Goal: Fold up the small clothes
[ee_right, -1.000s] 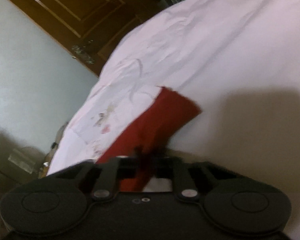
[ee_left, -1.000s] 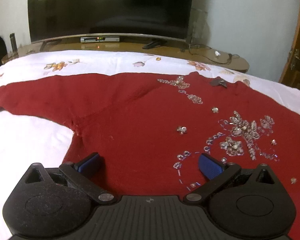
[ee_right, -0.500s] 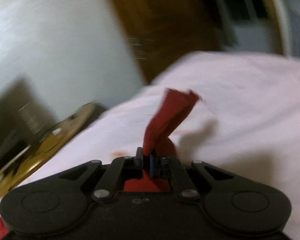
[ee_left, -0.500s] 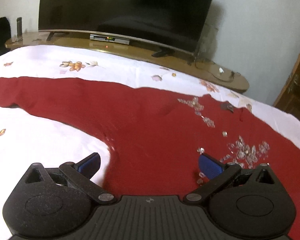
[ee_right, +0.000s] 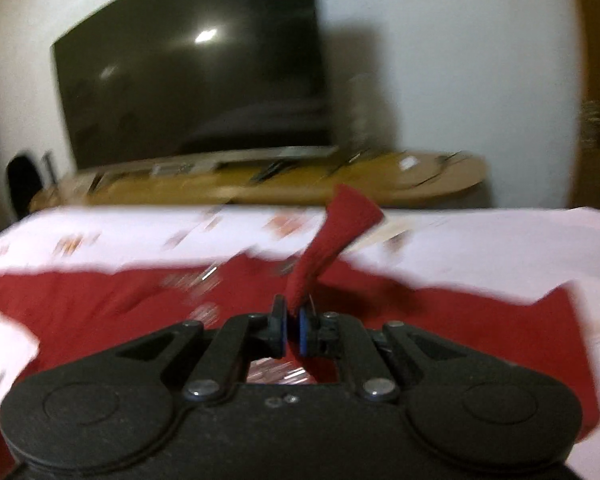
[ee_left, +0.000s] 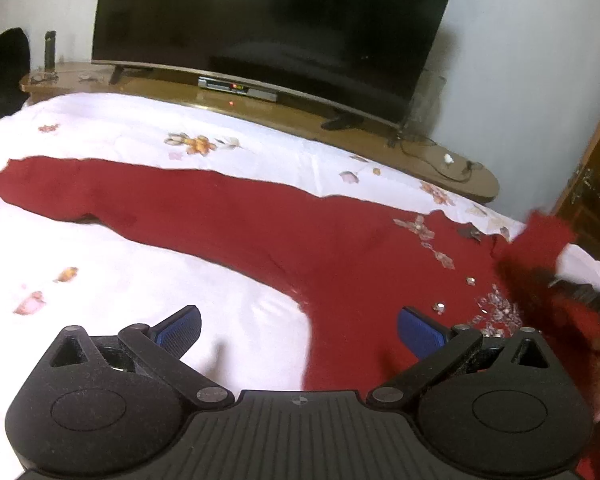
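Note:
A dark red garment (ee_left: 340,256) with beadwork lies spread on the white bedsheet (ee_left: 120,280). One long sleeve (ee_left: 112,196) stretches to the left. My left gripper (ee_left: 298,330) hovers open over the garment's lower edge, nothing between its blue pads. My right gripper (ee_right: 293,330) is shut on the other sleeve (ee_right: 332,236), whose cuff stands up above the fingers. In the left wrist view that lifted sleeve (ee_left: 540,248) shows blurred at the right edge, over the garment's beaded chest.
A large dark television (ee_left: 268,24) stands on a wooden shelf (ee_left: 260,108) beyond the bed's far edge. A set-top box (ee_left: 238,88) and cables lie on the shelf. A wooden door (ee_left: 596,200) is at the right. The sheet carries small flower prints.
My right gripper swung with the sleeve from the bed's right side, rolling, until it faces the television over the garment. My left gripper drifted left, so the long sleeve shows in full.

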Demonstrator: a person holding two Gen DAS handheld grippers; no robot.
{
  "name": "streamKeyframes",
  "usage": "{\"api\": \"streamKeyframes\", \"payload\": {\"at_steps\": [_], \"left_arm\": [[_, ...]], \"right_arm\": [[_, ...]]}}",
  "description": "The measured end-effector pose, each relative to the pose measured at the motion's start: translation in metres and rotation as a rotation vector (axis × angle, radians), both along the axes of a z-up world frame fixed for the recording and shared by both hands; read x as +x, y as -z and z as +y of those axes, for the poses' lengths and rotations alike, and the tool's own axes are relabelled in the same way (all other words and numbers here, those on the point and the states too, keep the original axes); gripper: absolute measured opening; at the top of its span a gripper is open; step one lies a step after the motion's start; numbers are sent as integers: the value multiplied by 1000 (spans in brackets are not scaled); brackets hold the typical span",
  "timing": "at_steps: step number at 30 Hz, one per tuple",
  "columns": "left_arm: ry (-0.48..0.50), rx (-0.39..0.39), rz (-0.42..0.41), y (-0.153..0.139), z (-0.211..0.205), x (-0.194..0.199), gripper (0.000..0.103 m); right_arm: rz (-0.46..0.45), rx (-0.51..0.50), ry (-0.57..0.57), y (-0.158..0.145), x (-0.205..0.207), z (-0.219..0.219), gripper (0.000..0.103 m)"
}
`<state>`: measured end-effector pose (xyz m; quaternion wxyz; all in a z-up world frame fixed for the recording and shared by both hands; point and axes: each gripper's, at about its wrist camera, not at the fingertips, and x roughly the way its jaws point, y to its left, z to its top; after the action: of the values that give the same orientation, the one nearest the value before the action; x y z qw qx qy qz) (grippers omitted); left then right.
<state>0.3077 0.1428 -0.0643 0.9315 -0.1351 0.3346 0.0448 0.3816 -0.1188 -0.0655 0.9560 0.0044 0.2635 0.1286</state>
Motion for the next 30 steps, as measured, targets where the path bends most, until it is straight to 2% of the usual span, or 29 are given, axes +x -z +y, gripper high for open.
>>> {"api": "streamKeyframes", "payload": {"at_steps": [2, 4, 6, 7, 10, 13, 14, 16, 18, 20, 21, 22, 23, 24, 26, 30], "left_arm": [[13, 11, 1, -3, 2, 2, 103], [39, -17, 5, -4, 2, 7, 103], [74, -64, 6, -3, -2, 16, 103], [94, -85, 6, -2, -6, 22, 103], [172, -170, 3, 3, -30, 49, 103], [238, -261, 30, 17, -59, 81, 102], [253, -295, 50, 23, -70, 94, 99], [265, -321, 115, 36, -90, 113, 70], [262, -336, 170, 49, -103, 132, 66], [263, -292, 162, 50, -114, 140, 66], [265, -271, 162, 49, -120, 144, 62], [264, -249, 163, 49, -123, 149, 24], [277, -239, 184, 51, -127, 154, 4], [284, -256, 197, 53, -126, 158, 6], [301, -244, 163, 46, -125, 158, 6], [314, -250, 52, 13, -110, 152, 5]], "right_arm": [[52, -25, -60, 22, 3, 29, 9], [132, -69, -115, 43, 9, 44, 20], [69, -114, -117, 39, -10, 58, 34], [54, -104, -115, 30, -22, 54, 41], [-16, -49, -55, 8, -49, 24, 41], [-17, -17, 38, -1, -62, -12, 41], [-12, -1, 82, -4, -70, -29, 41], [-2, 20, 144, -5, -77, -57, 41], [9, 37, 205, -2, -87, -85, 41], [20, 47, 252, 6, -92, -107, 41], [26, 56, 276, 9, -96, -117, 41], [35, 63, 298, 13, -96, -124, 41], [44, 78, 317, 15, -98, -131, 41], [54, 95, 335, 18, -100, -137, 41], [77, 128, 368, 25, -100, -147, 41], [99, 163, 403, 34, -92, -153, 41]]}}
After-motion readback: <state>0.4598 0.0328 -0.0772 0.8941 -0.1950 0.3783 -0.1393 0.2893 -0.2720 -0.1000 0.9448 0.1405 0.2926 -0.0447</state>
